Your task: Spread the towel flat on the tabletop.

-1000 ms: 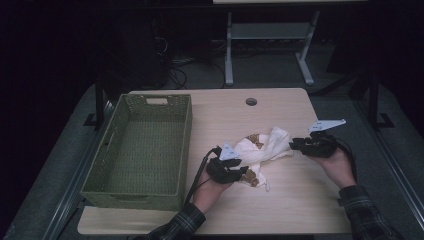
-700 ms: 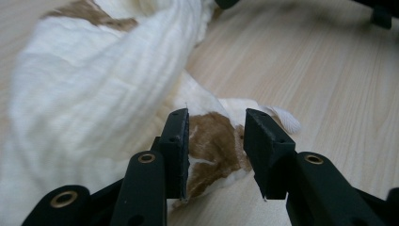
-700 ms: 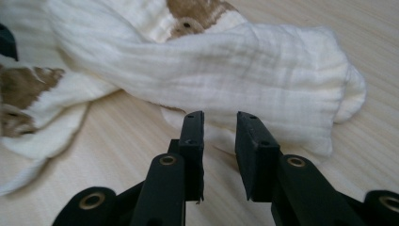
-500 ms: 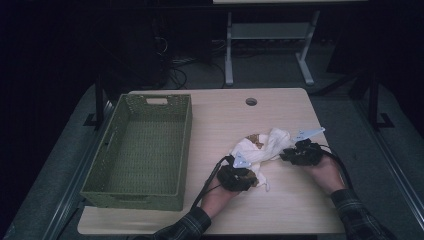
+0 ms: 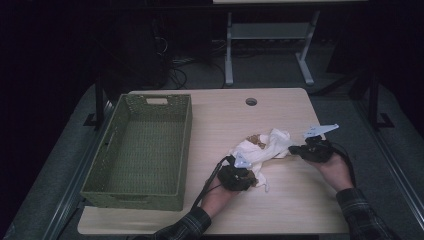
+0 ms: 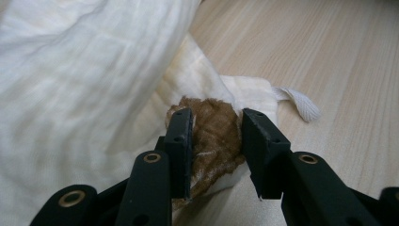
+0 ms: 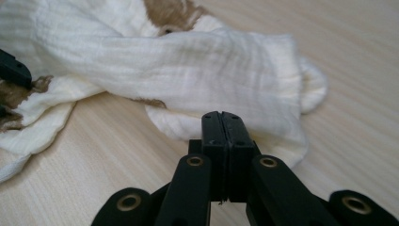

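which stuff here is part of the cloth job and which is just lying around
In the job:
- white cloth with brown patches
- left gripper, jaws either side of a brown patch
- right gripper, jaws together at the cloth's other end
- table, bearing the cloth

Lying about:
- green woven basket, empty, left of the cloth
- grey stand on the floor behind the table

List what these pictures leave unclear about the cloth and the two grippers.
- Right gripper: fingers pressed together in the right gripper view; whether cloth is pinched between them is hidden by the fingers themselves.
- Left gripper: the brown patch lies between its fingers; whether the pads press on it can't be told.
- High view: the hands cover the cloth's ends, and its shape is too small to read.
- Basket: near inner wall hidden by its rim.
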### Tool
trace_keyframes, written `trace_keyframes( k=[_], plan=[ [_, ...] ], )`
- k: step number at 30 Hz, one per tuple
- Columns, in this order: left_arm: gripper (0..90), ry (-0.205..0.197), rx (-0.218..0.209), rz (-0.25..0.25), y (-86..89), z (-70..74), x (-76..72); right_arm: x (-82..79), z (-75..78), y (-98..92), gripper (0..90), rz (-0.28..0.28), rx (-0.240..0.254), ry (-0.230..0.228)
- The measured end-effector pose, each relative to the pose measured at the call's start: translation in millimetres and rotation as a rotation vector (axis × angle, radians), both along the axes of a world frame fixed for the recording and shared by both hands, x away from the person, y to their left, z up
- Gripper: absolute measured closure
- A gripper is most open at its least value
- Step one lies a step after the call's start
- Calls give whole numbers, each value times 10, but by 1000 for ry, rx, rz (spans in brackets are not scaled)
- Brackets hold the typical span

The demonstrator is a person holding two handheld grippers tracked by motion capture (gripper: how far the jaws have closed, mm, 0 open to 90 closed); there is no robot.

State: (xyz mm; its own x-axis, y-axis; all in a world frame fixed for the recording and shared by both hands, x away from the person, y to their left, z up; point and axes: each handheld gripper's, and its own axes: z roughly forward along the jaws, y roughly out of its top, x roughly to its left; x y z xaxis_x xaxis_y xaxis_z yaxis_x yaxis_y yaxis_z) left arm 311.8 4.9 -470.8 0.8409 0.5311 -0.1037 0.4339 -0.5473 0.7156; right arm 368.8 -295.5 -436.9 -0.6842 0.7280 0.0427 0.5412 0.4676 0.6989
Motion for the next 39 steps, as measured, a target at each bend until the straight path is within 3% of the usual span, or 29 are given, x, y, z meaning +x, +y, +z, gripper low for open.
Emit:
trace_keyframes(
  k=[10,14,17,19,26,30,32,35,39],
  plan=[
    [639,5,0,-1,15,3,11,57,88,-448,888,-122,51,-35],
    [640,7,2,-1,15,5,11,59,218,-523,890,-131,94,-64],
    [640,6,1,-2,17,4,12,65,293,-437,890,-103,111,-78],
    [639,5,0,-3,17,3,11,104,287,-327,890,-70,88,-76],
    [639,7,9,-6,22,8,16,271,246,186,889,58,69,-27],
    [639,8,6,-8,24,6,18,378,148,491,882,117,32,-1],
    [637,11,0,-4,17,3,10,438,92,594,825,125,24,3],
    [635,5,5,-10,23,3,15,460,102,621,764,122,34,-16],
    [635,6,4,-11,25,4,17,409,213,449,757,86,56,-43]
  ],
)
